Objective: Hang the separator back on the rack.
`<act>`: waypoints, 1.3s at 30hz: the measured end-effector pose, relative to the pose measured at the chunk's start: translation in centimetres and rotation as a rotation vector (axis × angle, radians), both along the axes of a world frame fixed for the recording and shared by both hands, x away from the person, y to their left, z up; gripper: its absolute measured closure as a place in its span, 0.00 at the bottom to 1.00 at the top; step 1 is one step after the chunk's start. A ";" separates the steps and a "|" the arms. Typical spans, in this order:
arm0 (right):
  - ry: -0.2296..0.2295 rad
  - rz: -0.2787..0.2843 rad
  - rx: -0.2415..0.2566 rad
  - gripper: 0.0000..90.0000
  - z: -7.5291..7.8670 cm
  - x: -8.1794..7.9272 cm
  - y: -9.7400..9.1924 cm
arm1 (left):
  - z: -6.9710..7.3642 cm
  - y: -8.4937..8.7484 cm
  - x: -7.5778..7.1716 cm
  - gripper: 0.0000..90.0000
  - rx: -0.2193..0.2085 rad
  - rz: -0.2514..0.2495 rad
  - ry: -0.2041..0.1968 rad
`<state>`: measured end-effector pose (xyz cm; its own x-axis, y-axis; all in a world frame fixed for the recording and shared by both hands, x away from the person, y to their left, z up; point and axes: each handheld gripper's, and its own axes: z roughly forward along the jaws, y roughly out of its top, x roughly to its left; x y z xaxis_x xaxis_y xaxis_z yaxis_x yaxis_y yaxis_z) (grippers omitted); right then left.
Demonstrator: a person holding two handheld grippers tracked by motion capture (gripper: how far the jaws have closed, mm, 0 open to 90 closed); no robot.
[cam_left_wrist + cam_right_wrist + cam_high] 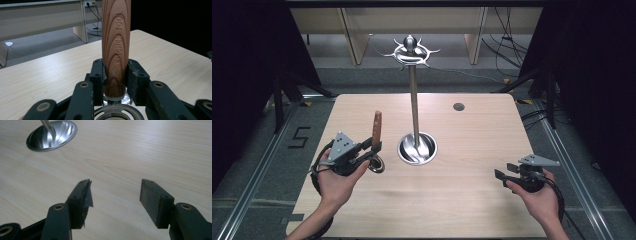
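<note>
While clamped upright in left gripper (371, 148) jaws at eight o'clock from rack (414, 100) base, wooden-handled utensil (116, 47) likely mid-carry toward hooks. Next: lift, align its ring with a hook. Right gripper (115, 195) gaping, empty above counter (472, 165).

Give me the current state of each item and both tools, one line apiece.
Left tool: shut on the wooden-handled utensil, pads pressing both sides of the handle.
Wooden-handled utensil: held upright, handle up, metal end down by the table.
Right tool: open, nothing between the jaws, above bare table.
Utensil stand: upright on its round steel base, hooks at the top with nothing hanging.
Table: bare light wood around the stand.
</note>
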<state>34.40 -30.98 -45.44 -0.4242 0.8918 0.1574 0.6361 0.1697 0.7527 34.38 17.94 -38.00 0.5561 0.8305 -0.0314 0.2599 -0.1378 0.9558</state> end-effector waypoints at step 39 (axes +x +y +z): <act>-0.027 0.024 -0.017 0.47 -0.1 0.2 -0.2 | 2.4 -1.3 0.2 0.76 -0.016 -0.004 -0.056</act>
<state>34.61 -31.15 -45.55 -0.4494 0.8838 0.1302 0.6110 0.1978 0.7665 34.53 16.62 -35.60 0.5604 0.8281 -0.0135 0.2050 -0.1228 0.9710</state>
